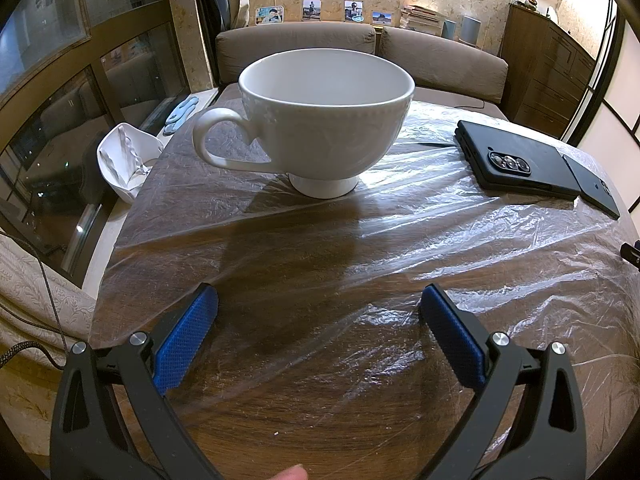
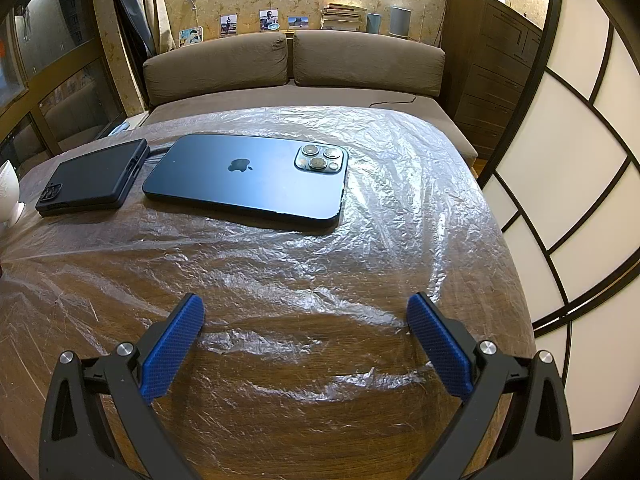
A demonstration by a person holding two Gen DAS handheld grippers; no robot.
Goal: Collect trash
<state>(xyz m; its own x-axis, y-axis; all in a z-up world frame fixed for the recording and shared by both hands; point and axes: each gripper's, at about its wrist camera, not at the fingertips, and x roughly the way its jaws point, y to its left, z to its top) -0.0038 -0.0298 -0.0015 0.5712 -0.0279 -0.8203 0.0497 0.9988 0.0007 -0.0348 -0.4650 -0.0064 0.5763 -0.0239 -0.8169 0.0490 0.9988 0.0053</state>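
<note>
While spread wide and gripping nothing, left claw [image 1: 319, 303] faces glossy footed white teacup [image 1: 320, 120] on crinkled plastic film [image 1: 460, 248] over wooden bench [image 1: 320, 432]; crumpled white paper [image 1: 124, 156] at left edge. Right claw [image 2: 305, 313], likewise agape, shows smooth blue iPhone [image 2: 244, 178], matte black cased phone [image 2: 92, 180].

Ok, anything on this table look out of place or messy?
Mainly the clear plastic sheet: it lies wrinkled across the wooden table, under the upright white cup and both phones. A white bin bag hangs past the table's left edge. Nothing spilled.
</note>
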